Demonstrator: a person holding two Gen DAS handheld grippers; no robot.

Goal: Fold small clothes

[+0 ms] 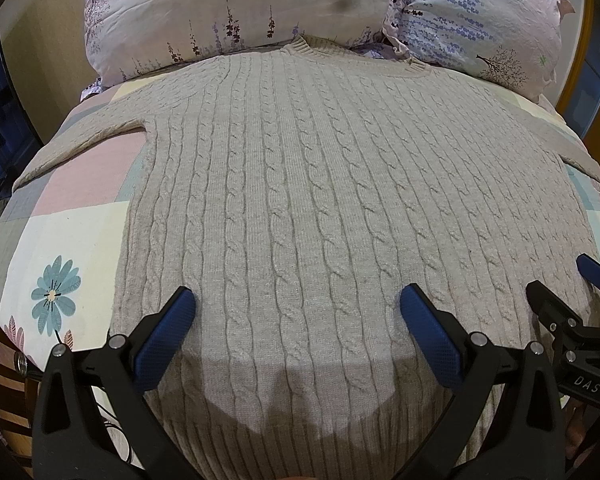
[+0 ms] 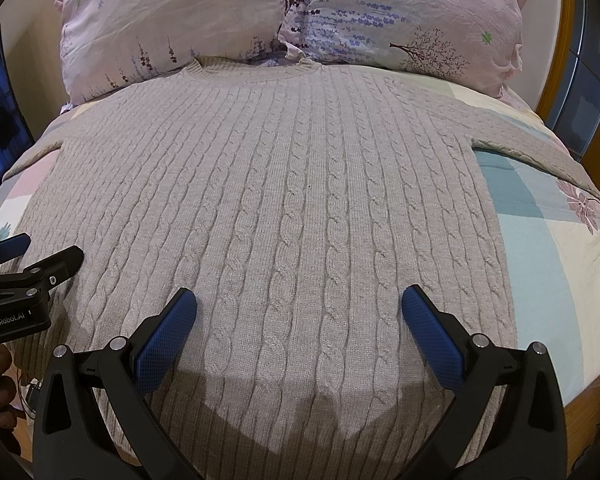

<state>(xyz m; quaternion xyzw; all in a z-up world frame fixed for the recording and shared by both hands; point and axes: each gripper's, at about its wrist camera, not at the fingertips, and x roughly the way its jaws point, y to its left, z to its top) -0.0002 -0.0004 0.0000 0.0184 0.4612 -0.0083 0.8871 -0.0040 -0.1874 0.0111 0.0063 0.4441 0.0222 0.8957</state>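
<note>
A beige cable-knit sweater (image 1: 300,184) lies flat on the bed, collar toward the pillows, sleeves spread to both sides. It also fills the right wrist view (image 2: 284,200). My left gripper (image 1: 298,304) is open and empty, hovering over the sweater's lower left part near the hem. My right gripper (image 2: 300,304) is open and empty over the lower right part. The right gripper shows at the right edge of the left wrist view (image 1: 572,292). The left gripper shows at the left edge of the right wrist view (image 2: 32,256).
The bed has a pastel patchwork sheet (image 1: 72,232) with flower prints, also seen on the right (image 2: 548,240). Two floral pillows (image 1: 236,12) (image 2: 412,12) stand at the head. The hem hangs over the bed's near edge. A dark window (image 2: 592,68) is at right.
</note>
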